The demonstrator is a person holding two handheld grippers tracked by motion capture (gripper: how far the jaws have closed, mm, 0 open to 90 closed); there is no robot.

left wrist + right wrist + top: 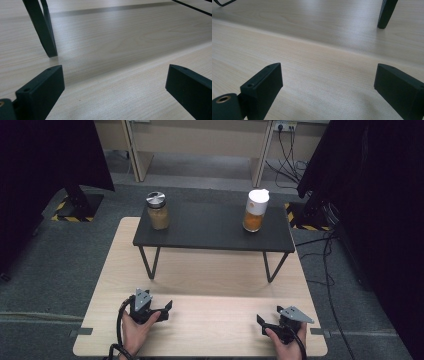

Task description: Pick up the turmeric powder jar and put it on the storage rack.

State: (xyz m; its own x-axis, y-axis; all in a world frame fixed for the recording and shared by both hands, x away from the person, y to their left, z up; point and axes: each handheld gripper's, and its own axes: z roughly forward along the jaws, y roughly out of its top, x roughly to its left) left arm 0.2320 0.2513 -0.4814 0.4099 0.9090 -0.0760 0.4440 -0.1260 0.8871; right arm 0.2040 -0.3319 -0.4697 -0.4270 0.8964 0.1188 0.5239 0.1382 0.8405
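Note:
A glass jar with a silver lid [157, 211] holds pale brown powder and stands at the left end of a low black shelf [210, 227]. At the shelf's right end stands a white-capped jar [255, 210] with orange contents. My left gripper [165, 311] rests on the wooden table [210, 270] near its front left, held by a hand. Its jaws stand wide apart with bare wood between them [116, 82]. My right gripper [263, 324] sits at the front right, also open over bare wood [328, 82]. Both grippers are well short of the shelf.
The shelf stands on thin black metal legs [46, 32] [387, 12] in the table's middle. Dark curtains hang at both sides. Cables lie on the grey floor [330, 270] to the right. Black stands with yellow-black striped bases [75, 207] flank the table's far end.

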